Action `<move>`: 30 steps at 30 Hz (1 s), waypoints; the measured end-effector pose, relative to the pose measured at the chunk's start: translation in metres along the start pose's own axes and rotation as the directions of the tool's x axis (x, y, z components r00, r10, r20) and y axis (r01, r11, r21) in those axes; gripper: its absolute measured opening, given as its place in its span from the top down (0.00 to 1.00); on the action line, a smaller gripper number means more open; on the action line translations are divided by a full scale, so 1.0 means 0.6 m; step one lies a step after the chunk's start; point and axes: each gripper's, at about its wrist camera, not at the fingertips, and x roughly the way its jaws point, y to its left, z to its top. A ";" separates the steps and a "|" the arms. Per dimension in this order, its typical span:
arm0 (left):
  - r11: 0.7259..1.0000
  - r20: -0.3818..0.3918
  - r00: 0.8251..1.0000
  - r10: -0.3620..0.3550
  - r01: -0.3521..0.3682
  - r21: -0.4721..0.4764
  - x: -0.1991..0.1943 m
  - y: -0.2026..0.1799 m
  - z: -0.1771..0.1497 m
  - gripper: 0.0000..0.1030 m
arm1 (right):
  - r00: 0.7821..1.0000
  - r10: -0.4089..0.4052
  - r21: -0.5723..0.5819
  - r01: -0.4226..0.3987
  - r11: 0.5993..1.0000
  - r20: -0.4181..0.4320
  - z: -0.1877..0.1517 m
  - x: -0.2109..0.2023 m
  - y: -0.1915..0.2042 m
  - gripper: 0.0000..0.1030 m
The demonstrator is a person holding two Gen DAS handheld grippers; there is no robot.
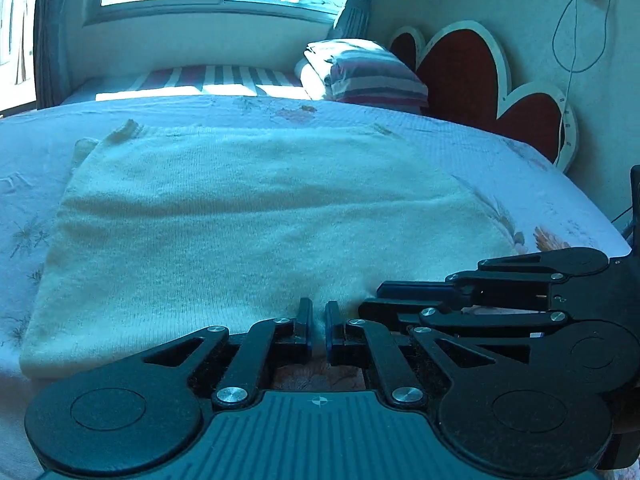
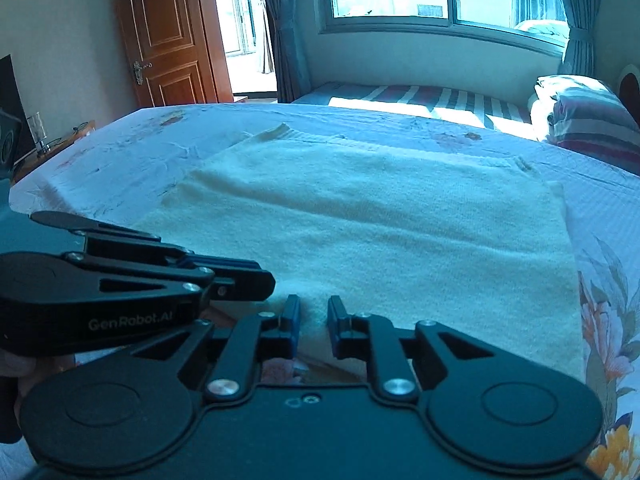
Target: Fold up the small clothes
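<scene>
Nearest to the camera is the left gripper (image 1: 319, 326), with its jaws brought close together on the near hem of the cream knitted sweater (image 1: 256, 224); a thin fold of knit seems to stand between them. The right gripper (image 2: 313, 326) is just beside it on the same hem, its jaws a little wider but also with a ridge of cloth between, so I judge both are pinching the hem.

To do this step well, both grippers should probably lift together and carry the near hem toward the far edge, at the same height, so the fold comes straight and the lower layer does not drag. Because they hold near the middle, the outer corners may hang down.

The sweater lies flat on the bed (image 1: 500, 168), over a flowered bedspread. It looks thick, soft and fuzzy, already folded to a rectangle, with ribbed trim visible at the far left corner.
</scene>
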 end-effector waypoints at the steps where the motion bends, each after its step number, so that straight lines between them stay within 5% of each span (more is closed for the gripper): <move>1: 1.000 0.002 1.000 -0.009 0.009 0.001 -0.001 0.004 -0.001 0.96 | 1.000 -0.007 -0.009 0.007 1.000 -0.011 -0.005 0.009 0.001 0.84; 6: 0.997 0.012 1.000 0.025 -0.024 -0.075 -0.030 0.055 -0.017 0.96 | 1.000 -0.014 0.010 0.014 1.000 -0.020 -0.006 -0.004 -0.026 0.84; 11: 0.982 0.040 0.997 0.065 -0.057 -0.180 -0.078 0.135 -0.049 0.97 | 0.994 -0.106 0.145 0.107 0.984 -0.014 -0.044 -0.059 -0.139 0.91; 13: 0.973 0.036 0.998 0.059 -0.050 -0.227 -0.087 0.161 -0.049 0.97 | 0.997 -0.081 0.214 0.079 0.974 -0.002 -0.055 -0.075 -0.176 0.97; 15: 0.965 0.071 0.994 0.081 -0.060 -0.256 -0.095 0.173 -0.029 0.96 | 0.996 -0.081 0.225 0.086 0.971 -0.029 -0.049 -0.073 -0.186 0.89; 16: 0.971 0.091 0.991 0.098 -0.076 -0.226 -0.094 0.177 -0.012 0.96 | 0.997 -0.076 0.213 0.081 0.974 -0.031 -0.040 -0.072 -0.185 0.77; 21: 0.975 0.143 0.977 0.159 -0.133 -0.177 -0.034 0.228 0.089 0.96 | 0.992 -0.117 0.151 0.109 0.982 0.047 0.038 -0.031 -0.206 0.75; 30: 0.976 0.062 0.985 0.159 -0.147 -0.158 0.129 0.321 0.211 0.96 | 0.981 -0.187 0.189 0.173 0.967 0.058 0.160 0.124 -0.329 0.69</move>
